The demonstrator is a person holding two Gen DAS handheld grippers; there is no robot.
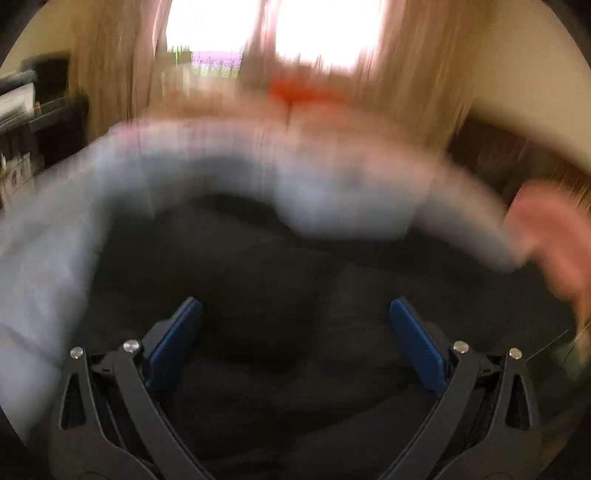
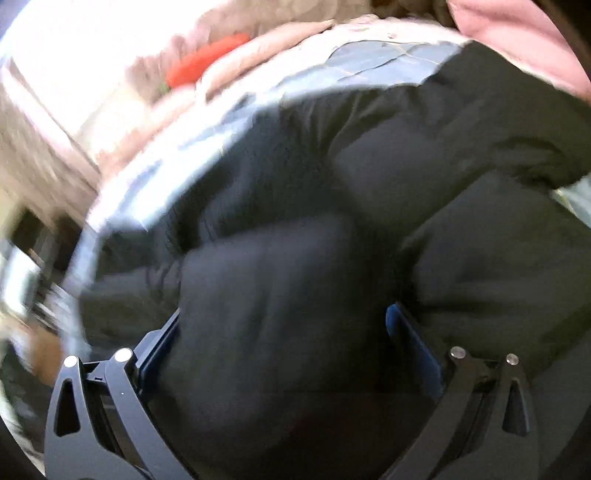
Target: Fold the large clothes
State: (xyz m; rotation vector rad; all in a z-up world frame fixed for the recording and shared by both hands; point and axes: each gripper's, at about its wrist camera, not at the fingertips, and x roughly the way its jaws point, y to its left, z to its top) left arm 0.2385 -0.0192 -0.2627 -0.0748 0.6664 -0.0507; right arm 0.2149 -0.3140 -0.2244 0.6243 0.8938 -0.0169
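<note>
Bright windows behind pale curtains (image 1: 122, 62) fill the far side of the room, with dark shelving at the far left; everything is smeared by motion. A light grey sheet (image 1: 51, 258) covers what looks like a bed, and on it lies the black padded jacket (image 1: 266, 266), bulky and spread across the middle of both views. A red thing (image 2: 207, 59) and a pink cloth (image 2: 517, 33) lie beyond it.

The left gripper (image 1: 295, 332) hangs over the jacket's near part, fingers spread wide and holding nothing. The right gripper (image 2: 282, 343) is just as wide open, with a puffy fold of the jacket bulging between its fingers, not pinched.

The jacket should handle as soft, light for its bulk, springy and rather slippery; a hem or sleeve edge looks the surest hold. No label or writing is readable.
</note>
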